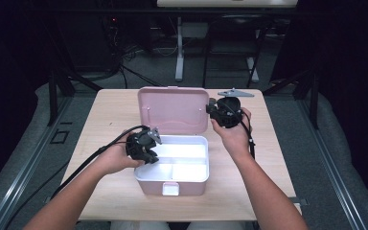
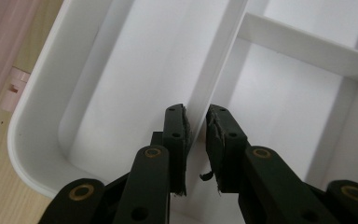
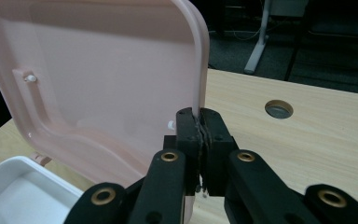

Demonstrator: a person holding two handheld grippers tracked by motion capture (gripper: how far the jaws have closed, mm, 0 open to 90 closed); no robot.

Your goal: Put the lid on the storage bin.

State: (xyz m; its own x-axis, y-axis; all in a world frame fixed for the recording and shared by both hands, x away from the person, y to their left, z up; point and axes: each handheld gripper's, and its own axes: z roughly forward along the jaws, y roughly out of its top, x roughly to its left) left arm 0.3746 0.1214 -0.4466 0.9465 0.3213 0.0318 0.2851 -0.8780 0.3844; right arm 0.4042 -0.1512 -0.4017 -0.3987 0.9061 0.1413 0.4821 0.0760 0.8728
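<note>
A pink lunch box point(image 1: 172, 167) with a white compartmented inner tray point(image 1: 182, 160) stands near the front edge of the light wooden surface point(image 1: 105, 115), about midway between its left and right edges, with its pink lid point(image 1: 173, 109) swung up and standing roughly upright along the box's far side. The left claw point(image 1: 146, 152) reaches down into the left end of the tray; in the left gripper view its two black jaws stand on either side of a white divider wall point(image 2: 214, 70) that runs between the compartments, the left pad close against the wall and the right pad a little off it, so the claw is partly open and straddles the wall without clearly pinching it. The right claw point(image 1: 210, 109) is at the right edge of the raised lid, toward the far right part of the surface; in the right gripper view its jaws are closed almost together, with the thin rim of the lid point(image 3: 198, 70) clamped between the pads. A round cable hole point(image 3: 278, 108) shows in the surface beyond that claw. Each claw is held in a hand, with forearms coming in from the front edge.
</note>
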